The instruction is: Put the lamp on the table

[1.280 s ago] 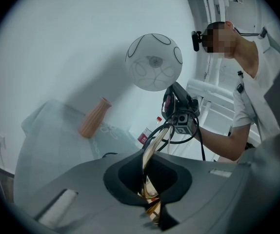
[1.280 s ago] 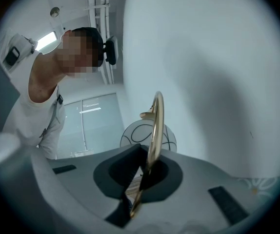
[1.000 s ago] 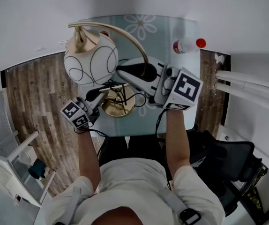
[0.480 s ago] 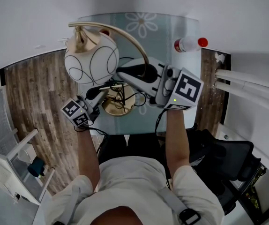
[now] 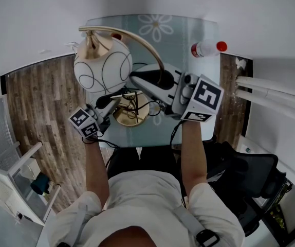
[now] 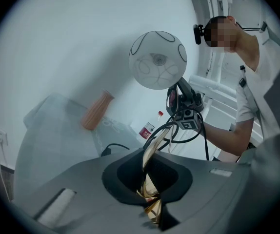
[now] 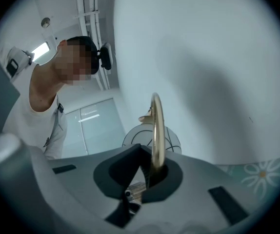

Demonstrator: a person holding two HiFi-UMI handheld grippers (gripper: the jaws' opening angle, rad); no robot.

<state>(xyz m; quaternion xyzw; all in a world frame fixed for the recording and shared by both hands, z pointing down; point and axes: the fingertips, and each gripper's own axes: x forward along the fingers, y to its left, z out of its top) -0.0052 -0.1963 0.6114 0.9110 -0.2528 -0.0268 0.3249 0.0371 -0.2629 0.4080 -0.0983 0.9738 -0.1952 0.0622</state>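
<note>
The lamp (image 5: 103,72) looks already stood on the table (image 5: 188,37), its base just below the fingers; the right gripper (image 7: 150,179) clamps its arched arm, and the left gripper (image 6: 152,206), whose jaws have just been easing apart, pinches the stem, so only release seems left.

Red-capped bottle (image 5: 205,49), black chair (image 5: 255,170), wooden floor (image 5: 34,99) visible.
</note>
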